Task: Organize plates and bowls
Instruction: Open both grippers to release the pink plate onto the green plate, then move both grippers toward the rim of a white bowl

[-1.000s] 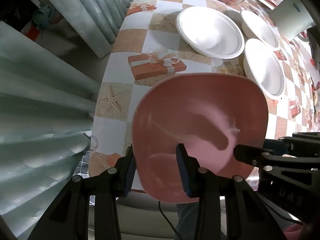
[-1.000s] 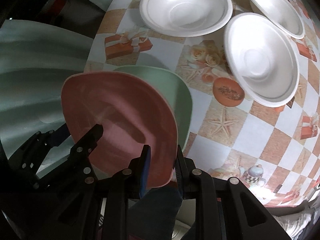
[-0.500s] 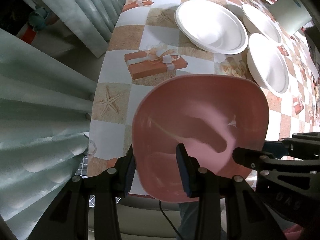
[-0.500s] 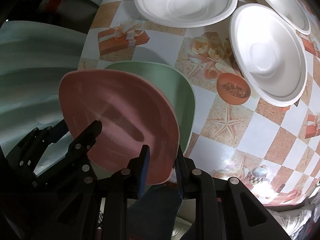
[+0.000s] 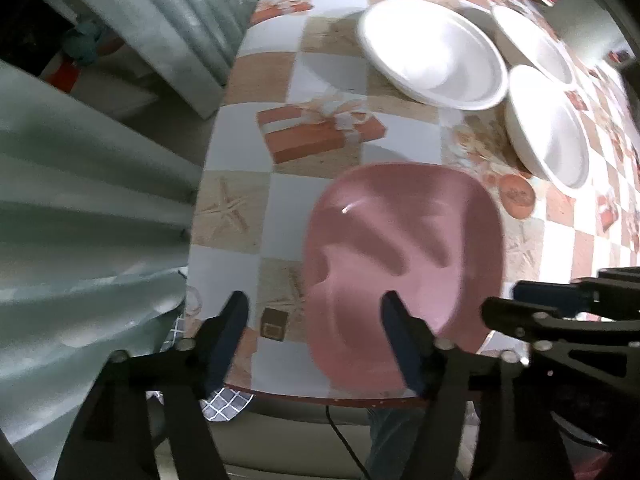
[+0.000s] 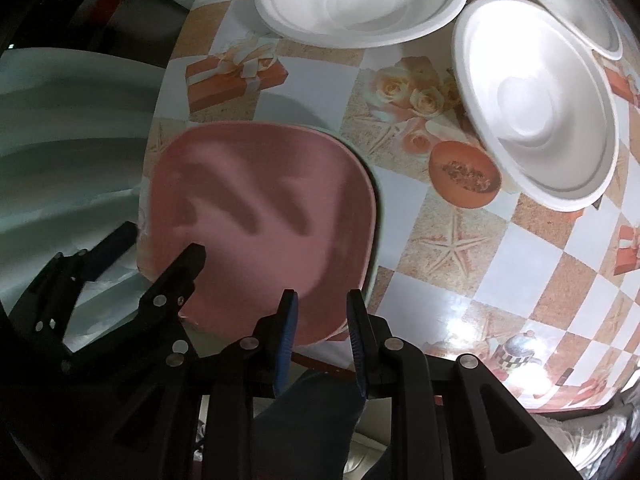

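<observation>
- Left wrist view: your left gripper (image 5: 314,330) stands wide, its jaws having just been opening, with the rim of the pink plate (image 5: 404,264) between them but unpressed. The plate lies at the near edge of the table (image 5: 240,240), the white foam bowls (image 5: 430,54) beyond it unstacked.
- Right wrist view: your right gripper (image 6: 322,318) is narrow and just easing apart; the pink plate's (image 6: 260,216) near edge sits between its pads, and I cannot tell whether they press it. A green plate's rim (image 6: 376,208) peeks from under it, so that pair looks stacked; the foam bowls (image 6: 536,104) remain.
</observation>
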Available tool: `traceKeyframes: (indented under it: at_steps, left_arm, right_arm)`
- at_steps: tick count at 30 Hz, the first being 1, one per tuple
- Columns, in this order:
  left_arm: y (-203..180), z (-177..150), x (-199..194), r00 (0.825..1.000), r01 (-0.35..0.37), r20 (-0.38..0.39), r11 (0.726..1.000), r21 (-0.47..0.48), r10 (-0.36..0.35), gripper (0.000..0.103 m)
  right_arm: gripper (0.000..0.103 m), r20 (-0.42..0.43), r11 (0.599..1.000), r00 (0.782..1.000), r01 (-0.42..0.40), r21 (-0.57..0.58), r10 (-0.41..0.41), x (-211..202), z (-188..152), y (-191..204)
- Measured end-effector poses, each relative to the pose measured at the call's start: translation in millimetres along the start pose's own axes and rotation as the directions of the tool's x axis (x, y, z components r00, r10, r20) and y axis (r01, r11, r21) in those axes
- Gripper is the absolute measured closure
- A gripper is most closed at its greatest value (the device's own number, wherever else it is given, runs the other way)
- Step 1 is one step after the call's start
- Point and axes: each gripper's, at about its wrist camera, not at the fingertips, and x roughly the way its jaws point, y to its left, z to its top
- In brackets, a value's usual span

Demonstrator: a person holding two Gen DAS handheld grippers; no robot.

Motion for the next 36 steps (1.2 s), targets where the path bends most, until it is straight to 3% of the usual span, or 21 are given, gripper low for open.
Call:
traceKeyframes:
  at_steps: [1,2,3,4,5,7,13,17,24,29,36]
  left_arm:
    - [3,1,1,1.000,-0.009,-0.014,1.000,-0.018,0.008,0.026]
    - [7,3,4,0.999,-0.008,-0.036,0.999,-0.042,0.006,0.026]
    - [14,3,6,0.999,0.016,-0.048,0.997,-0.074,-0.019,0.023]
    - [19,4,7,0.997,0.044,-0.054,0.994,-0.102,-0.049,0.021]
    - [24,4,7,0.996,0.057,-0.057,0.991,-0.122,-0.064,0.020]
    - [27,6,3,0.997,0.052,-0.050,0.990,-0.133,-0.059,0.014]
    - [3,16,-12,0.994,0.103,-0.035,0.992,-0.074,-0.106,0.013]
    - [-28,27,-27,0.991,0.133,-0.012,0.991,-0.008,-0.133,0.013]
    - [-85,55,-36,0.986,0.169,-0.017,0.982,0.080,-0.168,0.013]
    - [-114,74,-26,0.984,0.178,-0.044,0.980,0.093,-0.174,0.013]
    - [-133,98,0,0.977,0.187,-0.115,0.982,0.038,-0.181,0.013]
  right_arm:
    - [0.059,0.010,1.000,1.000,0.018,0.003,-0.018,-2,0,-2]
    - [0.037,0.019,0.999,0.999,0.031,0.008,-0.031,-4,0,-4]
    - [0.026,0.030,0.999,0.999,0.039,0.021,-0.039,-7,0,-8]
    - [0.006,0.042,0.999,0.999,0.014,0.045,-0.016,-10,-1,-16]
    - [0.000,0.049,0.998,0.999,-0.018,0.059,0.015,-12,-1,-20]
    - [0.000,0.058,0.996,0.998,-0.044,0.077,0.040,-19,-4,-25]
    - [0.000,0.131,0.996,0.991,-0.026,0.090,0.014,-44,-14,-43]
    - [0.000,0.175,0.985,0.985,-0.023,0.173,-0.008,-60,-15,-74]
    - [0.000,0.180,0.952,0.982,-0.009,0.306,-0.049,-67,-14,-140]
    - [0.000,0.183,0.932,0.980,0.007,0.363,-0.078,-69,-10,-172]
    - [0.000,0.173,0.925,0.979,0.034,0.380,-0.106,-60,16,-199]
